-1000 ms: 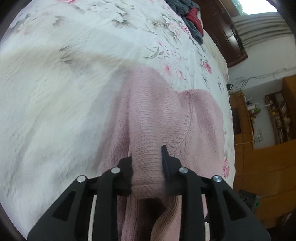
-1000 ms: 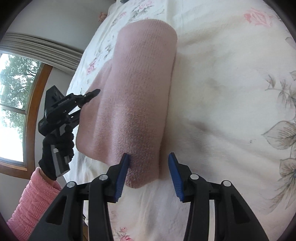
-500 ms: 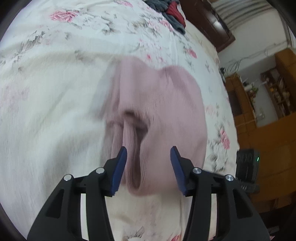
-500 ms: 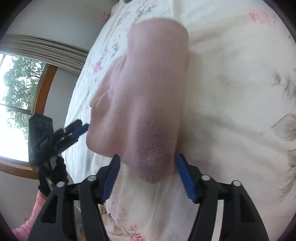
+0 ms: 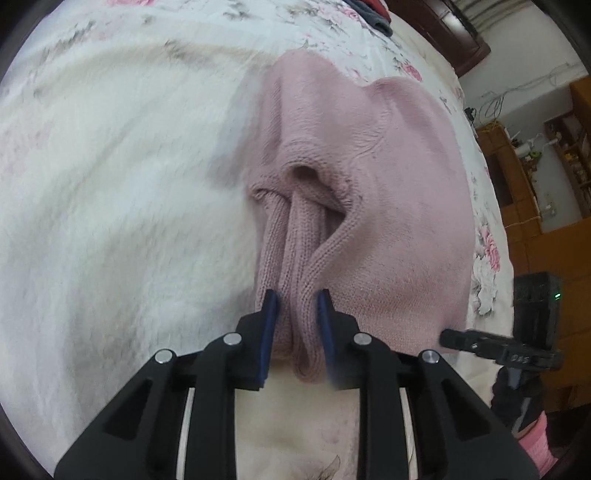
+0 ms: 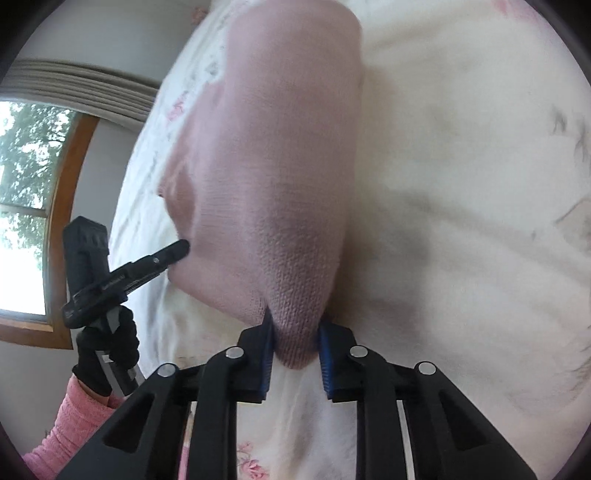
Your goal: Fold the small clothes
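One pink knitted sweater lies folded on a white floral bedspread, its near edge bunched into ridges. The left gripper is clenched on those ridges at the sweater's near left corner, blue pads pressing the knit from both sides. The right gripper is clamped on the near corner of the garment in its own view. To the left there, a black-gloved hand with a pink sleeve holds the other tool. Dark clothes lie far up the bed; wooden furniture stands at right.
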`<state>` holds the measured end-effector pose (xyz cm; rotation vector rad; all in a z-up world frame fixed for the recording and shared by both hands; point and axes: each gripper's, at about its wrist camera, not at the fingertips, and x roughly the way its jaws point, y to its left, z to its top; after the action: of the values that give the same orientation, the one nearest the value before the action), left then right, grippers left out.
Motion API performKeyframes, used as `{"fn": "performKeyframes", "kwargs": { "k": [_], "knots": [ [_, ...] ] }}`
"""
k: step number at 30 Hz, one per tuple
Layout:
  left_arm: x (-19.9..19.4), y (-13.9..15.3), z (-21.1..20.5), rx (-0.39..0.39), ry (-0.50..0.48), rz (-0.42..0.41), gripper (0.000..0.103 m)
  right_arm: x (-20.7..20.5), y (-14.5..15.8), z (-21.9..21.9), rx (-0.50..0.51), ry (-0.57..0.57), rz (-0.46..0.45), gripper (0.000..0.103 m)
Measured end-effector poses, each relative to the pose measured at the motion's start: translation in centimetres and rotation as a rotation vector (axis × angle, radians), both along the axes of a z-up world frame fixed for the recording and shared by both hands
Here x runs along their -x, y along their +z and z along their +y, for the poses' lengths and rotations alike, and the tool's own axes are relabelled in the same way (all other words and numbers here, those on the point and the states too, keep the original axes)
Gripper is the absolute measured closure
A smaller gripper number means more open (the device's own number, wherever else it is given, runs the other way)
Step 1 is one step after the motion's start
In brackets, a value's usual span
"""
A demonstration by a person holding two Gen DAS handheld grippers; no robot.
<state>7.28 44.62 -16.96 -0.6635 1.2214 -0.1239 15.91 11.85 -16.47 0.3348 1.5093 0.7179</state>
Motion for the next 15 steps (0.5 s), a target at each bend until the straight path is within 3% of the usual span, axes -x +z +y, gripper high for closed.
{"fn": "performKeyframes", "kwargs": {
  "k": [3, 7, 10, 12, 15],
  "knots": [
    [0.1, 0.0, 0.2, 0.011, 0.003, 0.003, 0.076, 0.0, -0.2, 0.0, -0.006, -0.006, 0.004, 0.081],
    [0.4, 2.0, 0.4, -0.008, -0.006, -0.002, 0.067, 0.4, 1.3, -0.3, 0.001, 0.016, -0.03, 0.066],
    [0.4, 4.0, 1.1, -0.009, 0.014, -0.047, 0.056, 0.3, 2.4, -0.4, 0.001, 0.013, -0.072, 0.062],
    [-0.5, 5.2, 2.0, -0.031, 0.051, -0.082, 0.049, 0.1, 2.8, -0.6, -0.005, 0.004, -0.082, 0.059],
    [-2.9, 5.4, 2.7, -0.061, 0.081, -0.078, 0.048, -0.1, 3.1, -0.8, -0.01, -0.003, -0.088, 0.059]
  ]
}}
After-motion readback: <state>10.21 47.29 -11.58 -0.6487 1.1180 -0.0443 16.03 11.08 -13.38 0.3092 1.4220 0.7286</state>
